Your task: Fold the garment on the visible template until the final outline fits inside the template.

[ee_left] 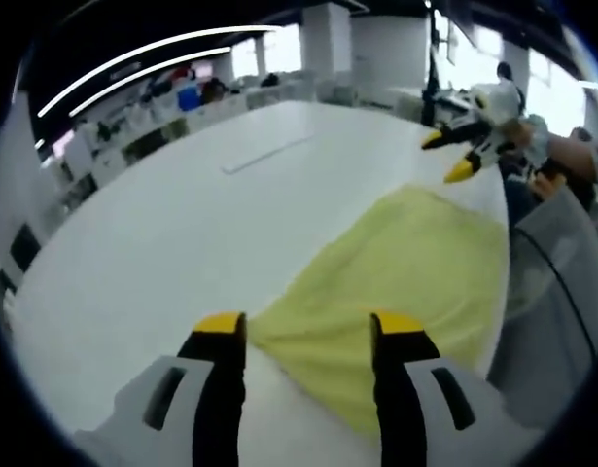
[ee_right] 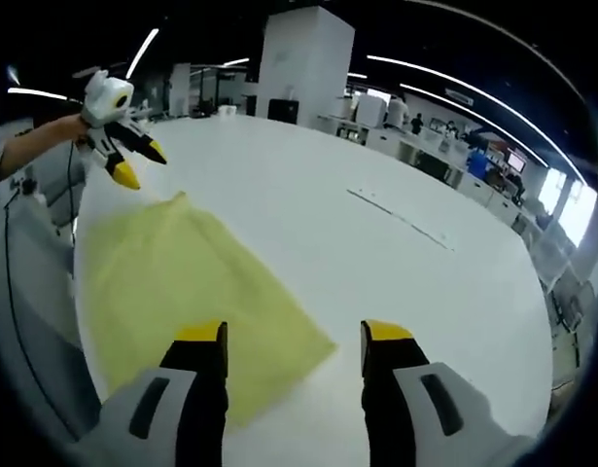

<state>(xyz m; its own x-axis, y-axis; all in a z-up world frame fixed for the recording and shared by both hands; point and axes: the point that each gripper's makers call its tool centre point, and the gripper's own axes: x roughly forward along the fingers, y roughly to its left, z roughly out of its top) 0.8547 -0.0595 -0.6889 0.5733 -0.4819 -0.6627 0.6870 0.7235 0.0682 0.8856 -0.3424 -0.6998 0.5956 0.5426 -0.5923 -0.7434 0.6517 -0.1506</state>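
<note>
Bright overhead strip lights (ee_left: 143, 53), soft blur, fisheye-warped edges

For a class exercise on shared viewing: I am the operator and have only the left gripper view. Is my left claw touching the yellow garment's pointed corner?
Observer: No. In the right gripper view the left claw is open, with a gap between it and the pointed corner of the yellow garment.
Operator: And at the right claw's end?
Observer: The right claw is open too. The garment's near corner lies on the white table between its jaws, ungripped.
</note>
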